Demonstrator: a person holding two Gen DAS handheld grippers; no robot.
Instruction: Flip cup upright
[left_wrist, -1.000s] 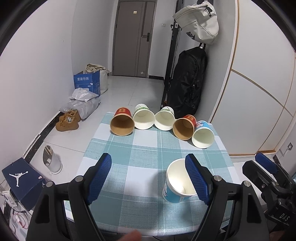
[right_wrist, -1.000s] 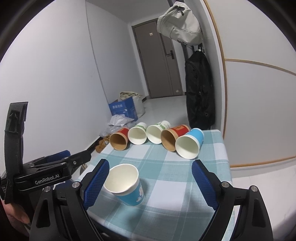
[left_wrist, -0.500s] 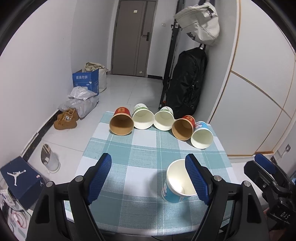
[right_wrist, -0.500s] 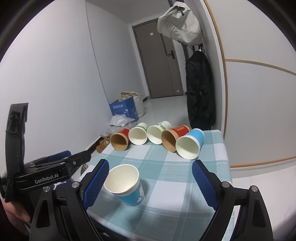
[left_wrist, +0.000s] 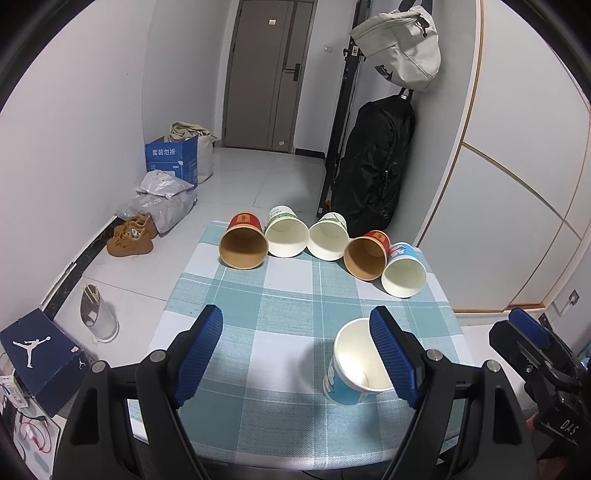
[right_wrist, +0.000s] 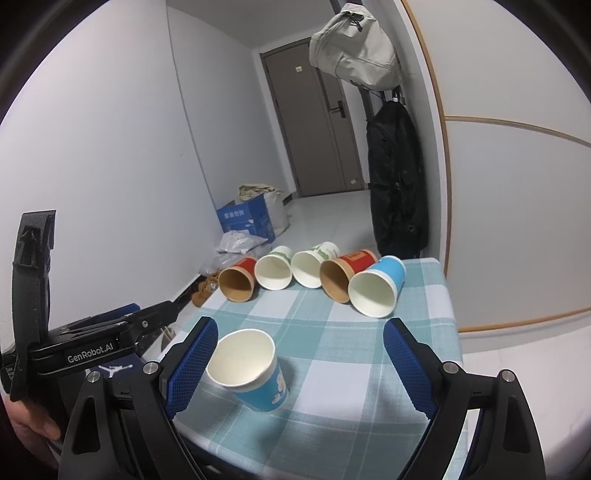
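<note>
Hovering low — both grippers (left_wrist: 295, 354) (right_wrist: 300, 363), jaws wide.

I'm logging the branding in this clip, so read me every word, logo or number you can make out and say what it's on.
"GenRobot.AI": white lettering on the left claw body.
"DAS": on the right claw body.
"套装勿拆": on the blue cardboard box.
Jumpman logo, no words: on the dark shoe box.
Labels on the red cups and prints on the other cups: too small to read.
</note>
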